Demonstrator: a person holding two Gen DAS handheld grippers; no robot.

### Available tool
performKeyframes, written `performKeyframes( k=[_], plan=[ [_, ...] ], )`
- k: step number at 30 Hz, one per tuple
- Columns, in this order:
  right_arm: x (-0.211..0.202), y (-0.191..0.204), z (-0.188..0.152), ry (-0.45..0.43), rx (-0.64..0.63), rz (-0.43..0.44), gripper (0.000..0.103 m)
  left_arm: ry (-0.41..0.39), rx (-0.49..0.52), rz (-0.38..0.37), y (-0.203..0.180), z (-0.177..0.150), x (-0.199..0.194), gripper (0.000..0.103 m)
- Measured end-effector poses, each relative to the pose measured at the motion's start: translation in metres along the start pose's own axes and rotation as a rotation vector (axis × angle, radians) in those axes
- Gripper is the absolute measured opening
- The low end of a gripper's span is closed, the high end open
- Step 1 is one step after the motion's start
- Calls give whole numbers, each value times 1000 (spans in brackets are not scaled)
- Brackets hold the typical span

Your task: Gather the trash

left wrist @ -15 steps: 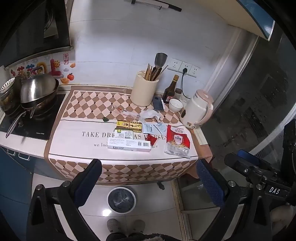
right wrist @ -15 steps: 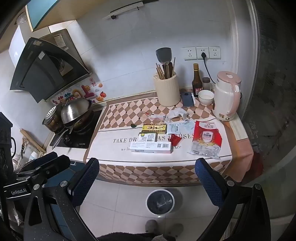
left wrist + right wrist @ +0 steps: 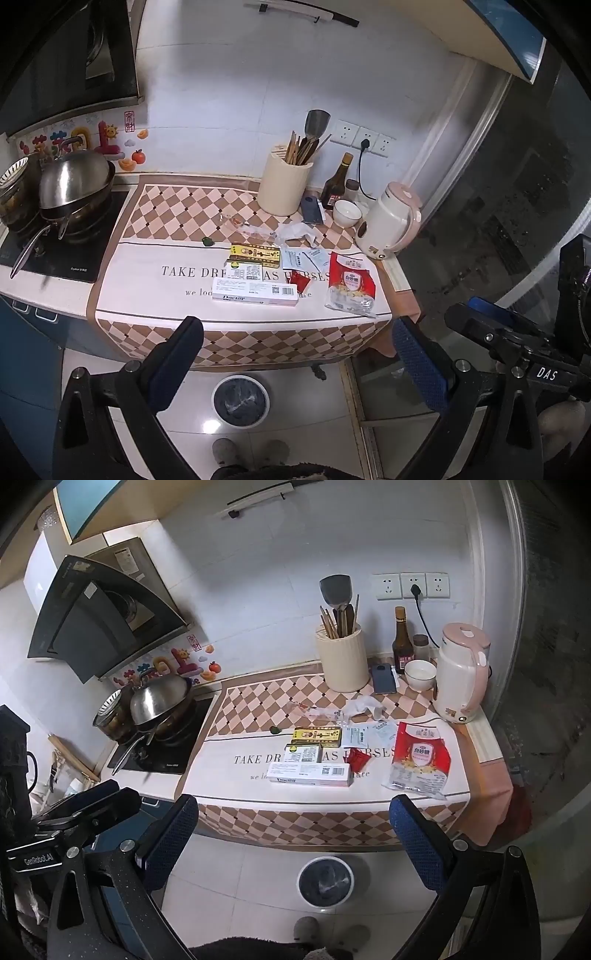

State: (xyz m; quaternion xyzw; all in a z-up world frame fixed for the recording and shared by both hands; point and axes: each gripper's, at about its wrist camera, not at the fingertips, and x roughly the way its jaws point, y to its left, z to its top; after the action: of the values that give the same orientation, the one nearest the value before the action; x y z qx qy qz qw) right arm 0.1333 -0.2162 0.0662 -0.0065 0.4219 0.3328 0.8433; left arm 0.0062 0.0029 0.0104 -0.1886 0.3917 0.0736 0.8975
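Trash lies on the checked cloth of the counter: a long white box [image 3: 255,295] [image 3: 309,775], a yellow box [image 3: 254,254] [image 3: 317,736], a small white box [image 3: 244,272], a red sachet [image 3: 300,282] [image 3: 357,758], a red-and-clear bag [image 3: 351,284] [image 3: 419,760], pale sachets [image 3: 304,258] and crumpled plastic [image 3: 297,232] [image 3: 364,705]. A round bin [image 3: 241,400] [image 3: 325,882] stands on the floor below. My left gripper [image 3: 295,343] and right gripper [image 3: 293,819] hang open in front of the counter, short of it, nothing between the fingers.
A utensil holder [image 3: 282,190], dark bottle [image 3: 336,184], white bowl [image 3: 347,213], phone [image 3: 312,210] and pink kettle [image 3: 391,221] stand at the back right. Pans [image 3: 70,192] sit on the hob at left. The person's shoes [image 3: 251,452] show by the bin.
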Motion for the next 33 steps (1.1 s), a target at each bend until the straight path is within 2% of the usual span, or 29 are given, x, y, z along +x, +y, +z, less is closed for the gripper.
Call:
performKeyframes(
  k=[13,33],
  plan=[
    [1,3,-5,11,-4,20,103,1,-8,-31,-8,-11,-1,103],
    [0,4,-9,24,-2,37,103,1,-13,-38,-6,-17,-2,103]
  ],
)
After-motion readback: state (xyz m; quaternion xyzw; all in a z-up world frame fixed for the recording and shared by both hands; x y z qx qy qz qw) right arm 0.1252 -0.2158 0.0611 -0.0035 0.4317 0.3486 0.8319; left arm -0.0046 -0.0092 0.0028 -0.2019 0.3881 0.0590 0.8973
